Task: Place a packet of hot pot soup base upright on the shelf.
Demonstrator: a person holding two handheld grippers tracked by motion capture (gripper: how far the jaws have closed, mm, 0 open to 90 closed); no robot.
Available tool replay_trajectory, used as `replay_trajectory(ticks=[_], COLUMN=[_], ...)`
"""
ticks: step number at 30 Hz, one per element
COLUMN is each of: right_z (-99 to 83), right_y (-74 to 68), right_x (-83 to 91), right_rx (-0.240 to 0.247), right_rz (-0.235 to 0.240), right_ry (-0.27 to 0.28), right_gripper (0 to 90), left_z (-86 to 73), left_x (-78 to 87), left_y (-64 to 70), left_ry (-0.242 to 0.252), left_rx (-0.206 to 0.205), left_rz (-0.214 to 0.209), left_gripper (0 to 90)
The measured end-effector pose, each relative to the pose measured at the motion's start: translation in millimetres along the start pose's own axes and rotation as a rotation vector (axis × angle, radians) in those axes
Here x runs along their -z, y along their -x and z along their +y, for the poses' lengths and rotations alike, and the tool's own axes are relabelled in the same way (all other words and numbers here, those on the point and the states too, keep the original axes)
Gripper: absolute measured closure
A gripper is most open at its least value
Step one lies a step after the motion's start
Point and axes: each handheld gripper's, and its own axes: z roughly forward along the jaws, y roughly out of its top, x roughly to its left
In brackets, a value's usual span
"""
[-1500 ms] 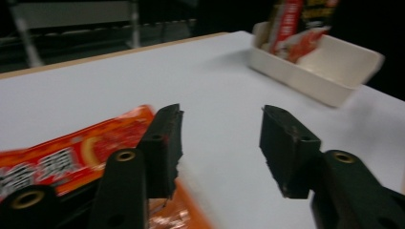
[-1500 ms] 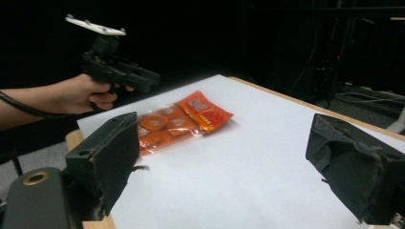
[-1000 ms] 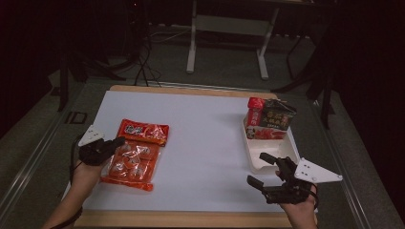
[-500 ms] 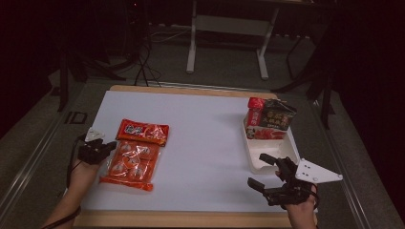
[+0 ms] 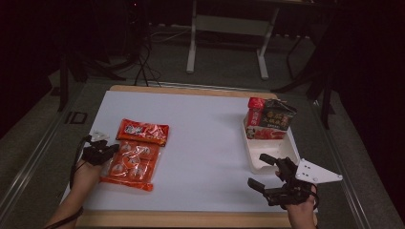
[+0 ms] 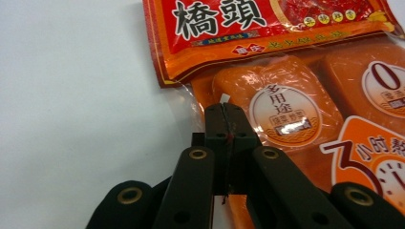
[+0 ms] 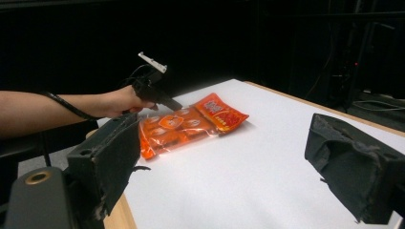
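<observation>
An orange packet (image 5: 130,163) of wrapped blocks lies flat at the table's left, with a red packet (image 5: 142,131) overlapping its far end. My left gripper (image 5: 104,150) is shut, its tips pressed on the orange packet's (image 6: 296,86) left edge, just below the red packet (image 6: 267,24). I cannot tell whether the left gripper (image 6: 224,107) has film pinched between its tips. My right gripper (image 5: 260,170) hovers open and empty near the front right. In the right gripper view, the right gripper (image 7: 219,157) faces the left gripper (image 7: 169,104) and the orange packet (image 7: 176,126) across the table.
A white tray (image 5: 286,150) stands at the right side of the white table (image 5: 205,143), and red and dark snack packs (image 5: 270,121) stand upright in its far end. Dark floor, cables and a metal stand lie beyond the far edge.
My left hand has tilted and sunk a little onto the orange packet's edge, so its grey plate shows less. Neither packet nor the right gripper has moved.
</observation>
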Motion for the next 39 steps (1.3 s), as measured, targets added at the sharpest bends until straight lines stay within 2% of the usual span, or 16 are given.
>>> replay_trajectory(ticks=[3,9,17,19,20,24,29,34,39], right_z=[-0.8,-1.5,-1.7,-1.7,-1.7,-2.0,-2.1,-1.4,-1.7], right_y=[0.3,-0.3,0.5,0.4,0.4,0.3,0.4,0.3,-0.5], right_x=[-1.2,-2.9,-2.0,-2.0,-2.0,-2.1,-1.7,-1.3,-2.2], right_rx=[-0.003,-0.007,-0.012,-0.011,-0.011,-0.011,-0.014,-0.014,-0.011], right_rz=[0.002,0.013,0.015,0.016,0.017,0.020,0.021,0.024,0.023], right_ry=[-0.008,-0.012,-0.011,-0.012,-0.013,-0.015,-0.013,-0.008,-0.013], right_gripper=[11.8,11.8,11.9,11.9,11.9,11.9,11.9,11.9,11.9], left_z=[-0.2,2.8,12.2,12.7,16.0,19.0,18.3,15.2,7.4], left_x=[0.3,-1.7,-10.6,-11.3,-14.5,-17.9,-14.7,0.8,13.9], left_y=[4.1,17.8,49.9,52.0,61.5,71.2,66.8,60.9,61.8], left_ry=[-0.001,-0.005,-0.019,-0.019,-0.024,-0.026,-0.015,-0.002,-0.029], left_rx=[-0.005,-0.029,-0.088,-0.091,-0.115,-0.134,-0.126,-0.136,-0.151], left_rz=[-0.001,-0.036,-0.111,-0.114,-0.142,-0.166,-0.188,-0.181,-0.187], left_gripper=[90.0,90.0,90.0,90.0,90.0,90.0,90.0,90.0,90.0])
